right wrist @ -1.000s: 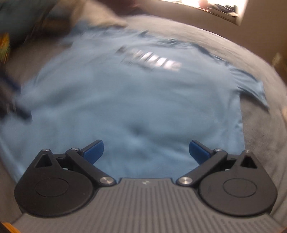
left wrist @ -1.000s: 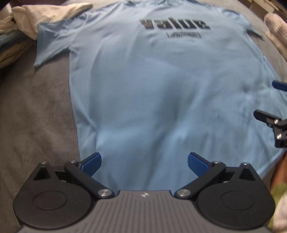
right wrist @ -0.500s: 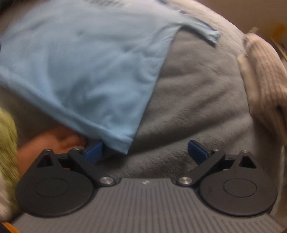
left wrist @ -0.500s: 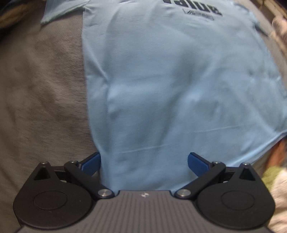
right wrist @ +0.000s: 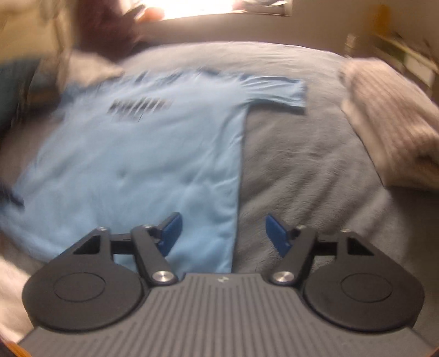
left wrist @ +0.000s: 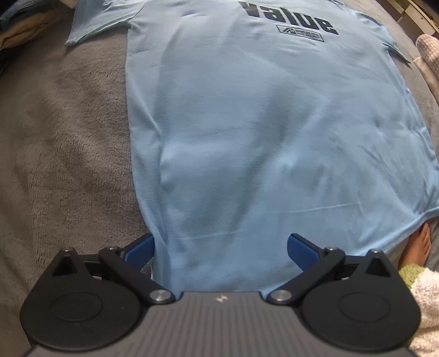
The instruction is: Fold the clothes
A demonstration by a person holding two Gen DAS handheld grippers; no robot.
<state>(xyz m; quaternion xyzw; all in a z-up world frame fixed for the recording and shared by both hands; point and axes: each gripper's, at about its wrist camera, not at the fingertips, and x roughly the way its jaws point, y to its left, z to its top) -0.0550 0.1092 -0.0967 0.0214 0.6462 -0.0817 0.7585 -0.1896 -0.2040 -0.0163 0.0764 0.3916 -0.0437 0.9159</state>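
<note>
Grey fleece blanket (left wrist: pixel 63 153) covers the bed, and a light blue shirt (left wrist: pixel 260 131) lies spread flat on it, print side up, with the dark word "value" (left wrist: pixel 288 17) at its far end. The left gripper (left wrist: pixel 221 244) points down over the shirt's near hem with its fingers spread wide; the hem's left corner lies between them, the left fingertip (left wrist: pixel 141 245) just off the shirt's side edge, and no pad presses the cloth. The right gripper (right wrist: pixel 222 230), in a blurred view, sits over the shirt's right side edge near the hem. Its jaws are closing, half apart, with that edge between them but not yet pinched. A ribbed beige garment (right wrist: pixel 384 115) lies right of the shirt.
</note>
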